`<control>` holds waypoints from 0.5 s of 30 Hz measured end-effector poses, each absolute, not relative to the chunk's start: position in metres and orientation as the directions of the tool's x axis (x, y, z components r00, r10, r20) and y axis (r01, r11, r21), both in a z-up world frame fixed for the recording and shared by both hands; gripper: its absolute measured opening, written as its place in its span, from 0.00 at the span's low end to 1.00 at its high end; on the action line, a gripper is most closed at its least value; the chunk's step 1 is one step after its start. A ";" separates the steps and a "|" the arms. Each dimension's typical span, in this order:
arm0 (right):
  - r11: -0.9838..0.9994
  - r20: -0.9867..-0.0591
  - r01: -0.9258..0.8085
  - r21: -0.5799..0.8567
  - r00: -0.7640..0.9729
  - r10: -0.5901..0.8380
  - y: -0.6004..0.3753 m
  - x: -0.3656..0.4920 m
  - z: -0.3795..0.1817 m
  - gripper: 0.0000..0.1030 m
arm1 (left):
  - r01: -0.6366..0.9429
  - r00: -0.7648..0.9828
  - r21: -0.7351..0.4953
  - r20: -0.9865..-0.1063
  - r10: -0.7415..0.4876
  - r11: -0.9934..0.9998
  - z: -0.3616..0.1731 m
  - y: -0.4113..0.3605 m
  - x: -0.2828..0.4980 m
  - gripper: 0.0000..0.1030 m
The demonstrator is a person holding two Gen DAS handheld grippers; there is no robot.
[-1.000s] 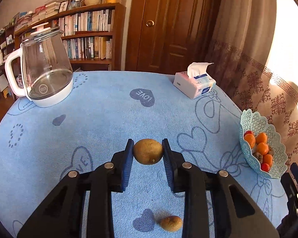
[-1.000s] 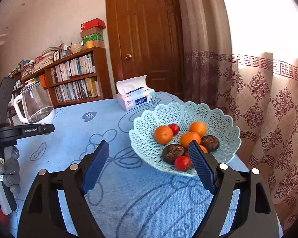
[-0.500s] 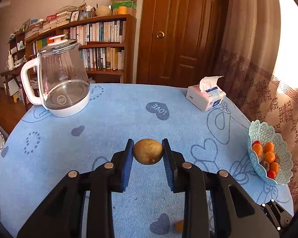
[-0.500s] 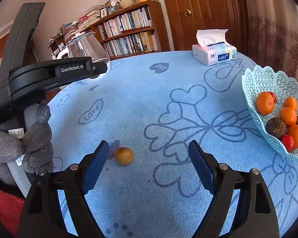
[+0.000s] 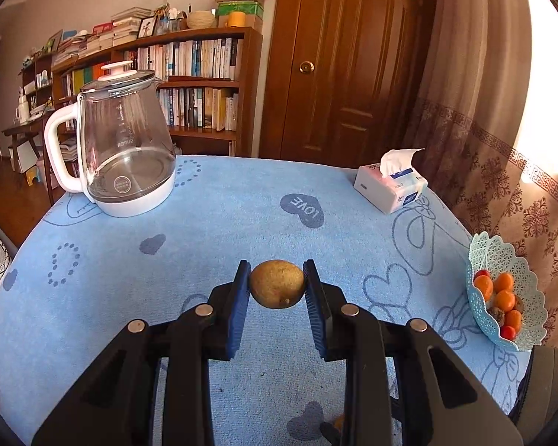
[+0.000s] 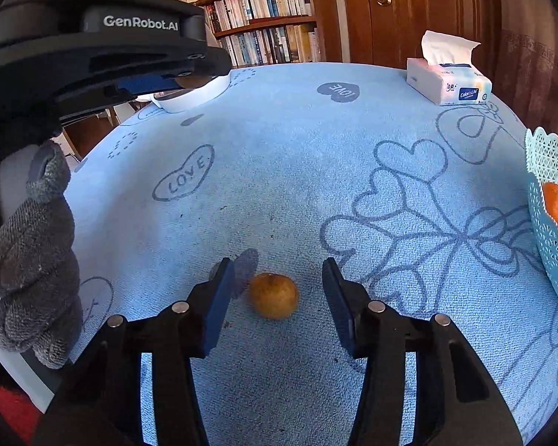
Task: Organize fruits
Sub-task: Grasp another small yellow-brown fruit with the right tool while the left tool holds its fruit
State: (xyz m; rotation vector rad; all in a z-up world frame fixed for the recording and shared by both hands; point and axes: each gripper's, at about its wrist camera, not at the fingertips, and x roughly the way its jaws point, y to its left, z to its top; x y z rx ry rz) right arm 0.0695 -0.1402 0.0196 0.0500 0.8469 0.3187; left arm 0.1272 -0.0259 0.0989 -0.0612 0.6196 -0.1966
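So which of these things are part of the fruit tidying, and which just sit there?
Part of the job:
- brown fruit clamped in left gripper
- brown fruit on the cloth, between right gripper's closing jaws
- fruit basket

Just lying about:
- glass kettle
- tissue box

Two claw-mounted fisheyes, downward-tilted over shared tablecloth [image 5: 241,223] (close).

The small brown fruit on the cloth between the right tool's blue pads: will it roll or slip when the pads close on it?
The small brown fruit looks round, so a one-sided touch would probably roll it. The right tool, just closing, has gaps on both sides. The towel-like tablecloth should slow rolling. Its skin looks matt, so slipping seems unlikely.
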 end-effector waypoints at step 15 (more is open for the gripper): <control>0.951 -0.730 -0.252 0.181 0.614 0.302 -0.141 0.064 0.019 0.27 | 0.160 0.795 -0.122 -0.572 -0.202 0.979 0.099 -0.026 0.126 0.28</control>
